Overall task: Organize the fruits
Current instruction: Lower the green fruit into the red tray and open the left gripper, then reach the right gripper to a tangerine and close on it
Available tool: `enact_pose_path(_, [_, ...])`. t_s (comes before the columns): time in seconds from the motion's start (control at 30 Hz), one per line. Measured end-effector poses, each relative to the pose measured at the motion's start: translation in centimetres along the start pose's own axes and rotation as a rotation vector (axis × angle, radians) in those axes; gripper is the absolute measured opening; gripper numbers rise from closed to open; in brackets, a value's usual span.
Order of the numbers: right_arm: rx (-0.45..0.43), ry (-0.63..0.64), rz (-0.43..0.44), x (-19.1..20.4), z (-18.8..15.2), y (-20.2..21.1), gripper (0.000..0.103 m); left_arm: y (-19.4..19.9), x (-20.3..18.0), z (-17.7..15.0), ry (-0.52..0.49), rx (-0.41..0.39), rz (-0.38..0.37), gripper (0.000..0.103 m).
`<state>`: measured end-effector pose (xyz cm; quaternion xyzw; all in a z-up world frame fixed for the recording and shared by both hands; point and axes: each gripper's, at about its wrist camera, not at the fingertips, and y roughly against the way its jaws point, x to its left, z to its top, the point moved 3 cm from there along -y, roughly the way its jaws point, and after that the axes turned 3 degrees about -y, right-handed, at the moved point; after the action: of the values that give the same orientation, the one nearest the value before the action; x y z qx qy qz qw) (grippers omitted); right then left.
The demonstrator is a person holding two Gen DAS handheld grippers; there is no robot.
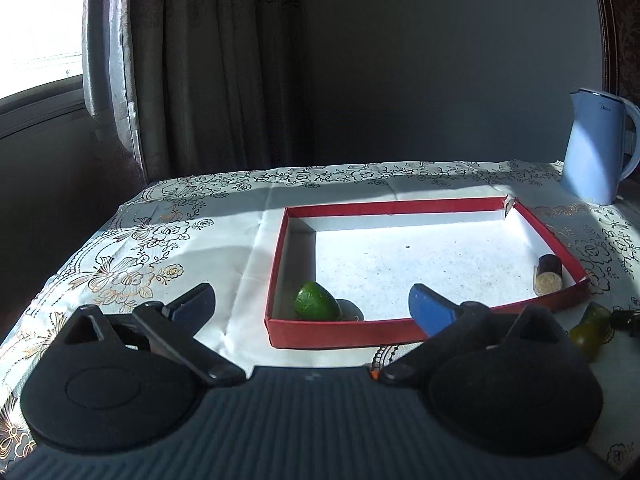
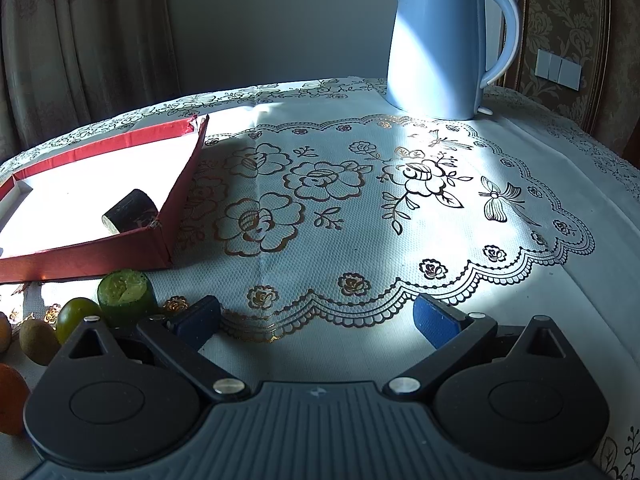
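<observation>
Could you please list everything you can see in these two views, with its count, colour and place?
Tray: one, red walls, white floor, on the tablecloth.
Lime: one, green, in the tray's near left corner.
Dark cylinder piece: one, blackish with pale cut end, lying in the tray's right corner.
Green cut piece: one, green, on the cloth just outside the tray's near wall.
Small round fruits: several, green, brownish and orange, on the cloth at the right wrist view's left edge.
Kettle: one, light blue, at the table's far side.
Tablecloth: one, white with floral print.
Curtains: brown, beside the window.
Left gripper: open, before the tray.
Right gripper: open, over bare cloth.
</observation>
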<state>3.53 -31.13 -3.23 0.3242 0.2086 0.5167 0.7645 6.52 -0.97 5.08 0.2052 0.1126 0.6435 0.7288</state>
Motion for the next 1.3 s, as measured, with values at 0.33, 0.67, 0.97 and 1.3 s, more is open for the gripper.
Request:
enact_pose_path(0.33, [0.002, 0.004, -0.002, 0.1, 0.0, 0.0, 0.103, 5.1, 1.7, -6.6, -0.003, 0.133, -0.011, 0.103])
enact_pose_path(0.67, [-0.029, -0.025, 0.038, -0.3, 0.0, 0.5, 0.103, 2.7, 2.2, -8.8, 0.001, 0.222, 0.028, 0.103])
enact_pose_path(0.97, [-0.216, 0.062, 0.326, 3.2, -3.0, 8.5, 0.103, 2.1, 2.8, -9.0, 0.064, 0.255, 0.005, 0.103])
enact_pose_path(1.3, [-0.158, 0.297, 0.393, 10.8, -6.7, 9.4, 0.103, 2.3, 2.8, -9.0, 0.069, 0.253, 0.007, 0.103])
